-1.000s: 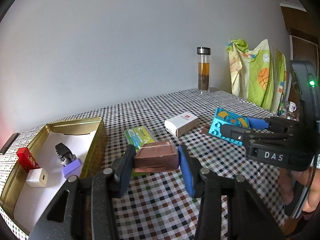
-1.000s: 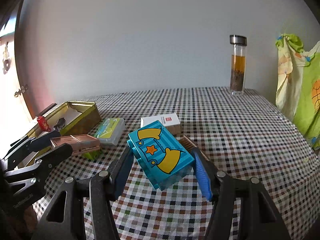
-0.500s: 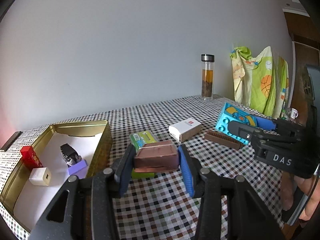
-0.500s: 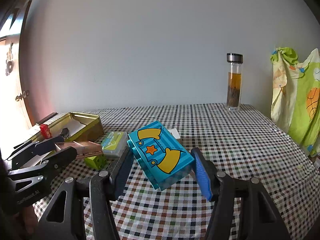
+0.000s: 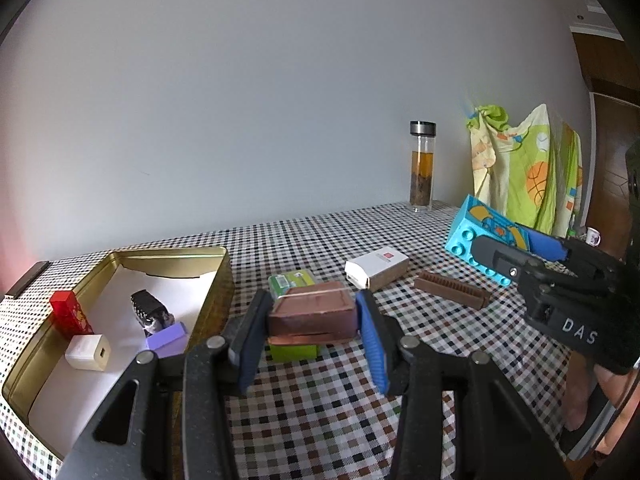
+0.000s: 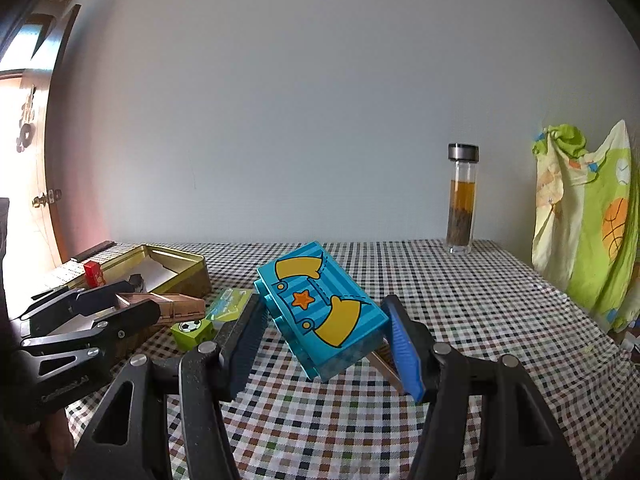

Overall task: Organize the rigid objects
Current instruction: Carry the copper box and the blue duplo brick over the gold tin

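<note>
Aloft over the checked counter [image 5: 320,412]: left hand-held gripper [image 5: 312,332] clamped on a brown box [image 5: 314,312], right hand-held gripper [image 6: 324,328] clamped on a tilted blue toy brick [image 6: 320,308]. Nearby lay a gold tin [image 5: 100,268] with small blocks inside, a white box [image 5: 376,268] and a brown comb [image 5: 452,290].

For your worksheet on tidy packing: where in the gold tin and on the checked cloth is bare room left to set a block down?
In the gold tin, the white liner is free at its far end and near corner; its left side holds the red block, white cube, dark item and purple block. The cloth is bare toward the glass bottle; crowded around the white box.
</note>
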Available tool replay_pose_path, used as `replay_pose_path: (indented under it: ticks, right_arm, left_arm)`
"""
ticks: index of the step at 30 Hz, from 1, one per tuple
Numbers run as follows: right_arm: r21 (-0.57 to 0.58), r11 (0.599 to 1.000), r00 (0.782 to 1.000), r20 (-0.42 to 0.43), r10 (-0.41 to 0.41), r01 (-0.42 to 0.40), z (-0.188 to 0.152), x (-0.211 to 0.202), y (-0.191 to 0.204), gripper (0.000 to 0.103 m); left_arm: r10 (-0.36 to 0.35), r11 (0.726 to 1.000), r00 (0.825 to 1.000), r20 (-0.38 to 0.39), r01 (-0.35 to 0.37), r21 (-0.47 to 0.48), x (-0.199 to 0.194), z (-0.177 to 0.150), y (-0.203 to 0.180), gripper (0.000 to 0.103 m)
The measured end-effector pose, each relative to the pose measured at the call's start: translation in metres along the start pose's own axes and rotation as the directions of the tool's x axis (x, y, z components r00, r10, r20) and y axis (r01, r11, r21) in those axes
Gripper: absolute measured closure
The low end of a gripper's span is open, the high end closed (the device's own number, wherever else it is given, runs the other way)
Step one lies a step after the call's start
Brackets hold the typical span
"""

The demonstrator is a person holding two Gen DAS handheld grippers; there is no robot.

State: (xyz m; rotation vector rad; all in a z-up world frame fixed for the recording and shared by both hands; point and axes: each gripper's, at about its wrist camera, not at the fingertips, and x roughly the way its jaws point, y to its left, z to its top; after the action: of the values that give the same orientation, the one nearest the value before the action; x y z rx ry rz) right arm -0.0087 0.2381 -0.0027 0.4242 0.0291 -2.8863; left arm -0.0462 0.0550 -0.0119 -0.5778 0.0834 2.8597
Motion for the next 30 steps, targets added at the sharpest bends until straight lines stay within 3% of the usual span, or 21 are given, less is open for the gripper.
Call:
replay_pose_path:
  ticks: [7,30]
  right_arm:
    - [-0.006,1.000,1.000,0.017,0.004,-0.004,0.000,-0.003,0.004,0.042]
    - [-0.031,0.991,0.992,0.010,0.129,-0.128,0.003,-0.003,0.051,0.042]
  left_arm:
    - [0.010,1.000,1.000,0.013,-0.010,-0.004,-0.002,0.000,0.003,0.060]
    - [0.061,0.996,0.997,0.038,-0.059,-0.061,-0.026,-0.010,0.039,0.060]
